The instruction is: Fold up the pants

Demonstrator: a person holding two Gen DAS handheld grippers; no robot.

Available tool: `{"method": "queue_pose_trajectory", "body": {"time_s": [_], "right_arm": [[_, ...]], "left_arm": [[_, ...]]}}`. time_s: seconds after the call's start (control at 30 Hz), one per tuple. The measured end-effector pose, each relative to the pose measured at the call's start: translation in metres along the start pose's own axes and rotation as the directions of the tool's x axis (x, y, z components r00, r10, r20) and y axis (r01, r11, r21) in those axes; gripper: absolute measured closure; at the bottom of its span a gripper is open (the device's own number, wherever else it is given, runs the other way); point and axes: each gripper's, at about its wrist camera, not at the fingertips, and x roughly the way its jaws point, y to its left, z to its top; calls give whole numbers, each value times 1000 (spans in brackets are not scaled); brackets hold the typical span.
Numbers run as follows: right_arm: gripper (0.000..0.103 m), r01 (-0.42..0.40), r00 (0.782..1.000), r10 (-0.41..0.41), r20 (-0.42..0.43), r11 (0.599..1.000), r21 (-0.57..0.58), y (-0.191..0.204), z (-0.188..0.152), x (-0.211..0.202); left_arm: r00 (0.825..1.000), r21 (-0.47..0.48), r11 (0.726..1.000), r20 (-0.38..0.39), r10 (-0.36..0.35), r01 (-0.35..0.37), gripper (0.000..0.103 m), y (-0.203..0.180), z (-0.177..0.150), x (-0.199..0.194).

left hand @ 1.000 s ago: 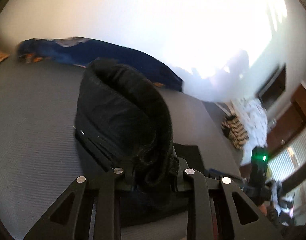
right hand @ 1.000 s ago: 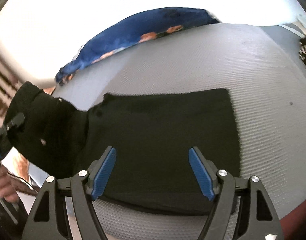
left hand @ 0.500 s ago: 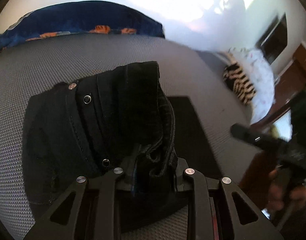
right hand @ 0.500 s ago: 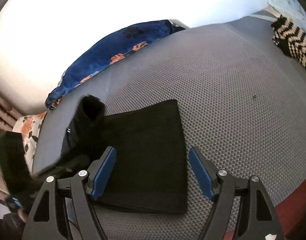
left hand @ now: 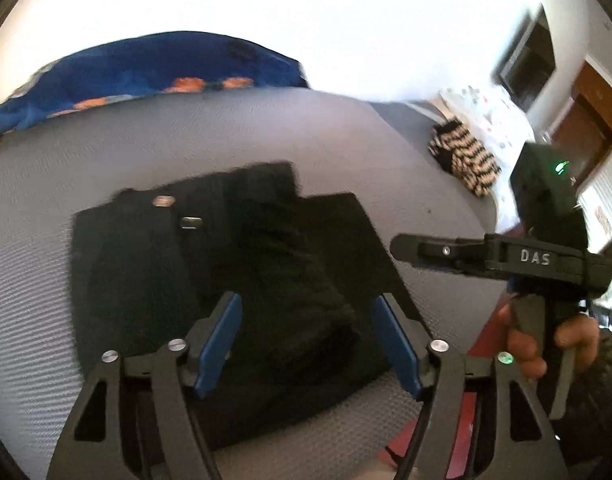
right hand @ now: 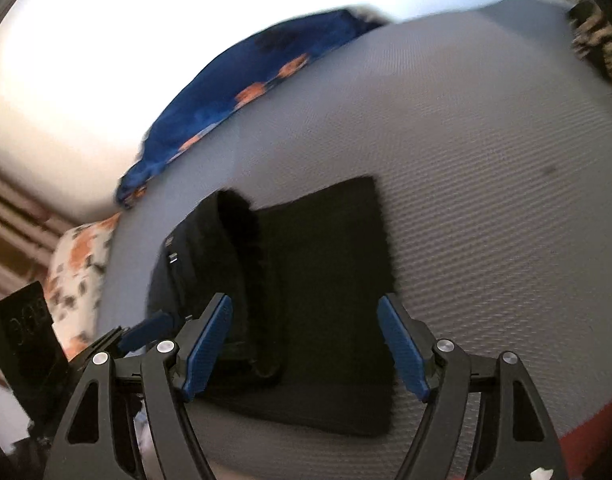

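Note:
The black pants lie folded on the grey mesh bed surface, the waist part with metal buttons laid over the flat folded legs. My left gripper is open just above their near edge, holding nothing. In the right wrist view the pants lie ahead of my open right gripper, which hovers over their near edge. The right gripper also shows in the left wrist view at the right. The left gripper's blue finger shows at the lower left of the right wrist view.
A blue blanket with orange prints lies along the far edge of the bed. A striped black and cream cloth and a white patterned pillow lie at the far right. A floral pillow sits at the left.
My left gripper has opened and let go of the pants' waist part, which now lies flat over the folded legs. Both grippers have shifted slightly.

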Motion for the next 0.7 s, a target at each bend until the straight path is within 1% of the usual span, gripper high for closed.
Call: {"method": "queue_pose_trajectory", "body": {"time_s": [0.13,0.17,0.23,0.3,0.4,0.47,0.57,0.63,0.7], "right_arm": [[30,-99,992,97,-78,995,-16,6,5,24],[31,-123,988,120,-97,992,-23,8,5,31],[40,-156,979,151,-140,988,-25,11,8,46],[43,-178,971,171,-168,984,-25,13,10,57],[43,-180,965,170,-198,983,-31,15,13,73],[43,-186,963,177,-205,982,-27,14,16,82],[46,-230,954,218,-204,973,-35,15,22,89],[59,-258,947,246,-207,965,-34,18,25,99],[63,-285,935,275,-225,958,-15,20,28,108]], "left_arm": [[995,-70,994,47,84,-80,31,34,-6,-28],[990,-102,987,54,130,-124,31,47,-8,-35],[984,-146,976,57,171,-161,31,66,-12,-43],[974,-214,955,51,220,-204,31,88,-17,-50],[961,-277,927,37,273,-253,31,113,-26,-58],[954,-296,913,23,299,-279,31,125,-31,-59],[947,-331,892,-11,321,-306,31,140,-40,-56],[945,-349,883,-33,324,-315,31,146,-42,-52],[945,-362,876,-50,324,-319,31,151,-46,-49]]}}
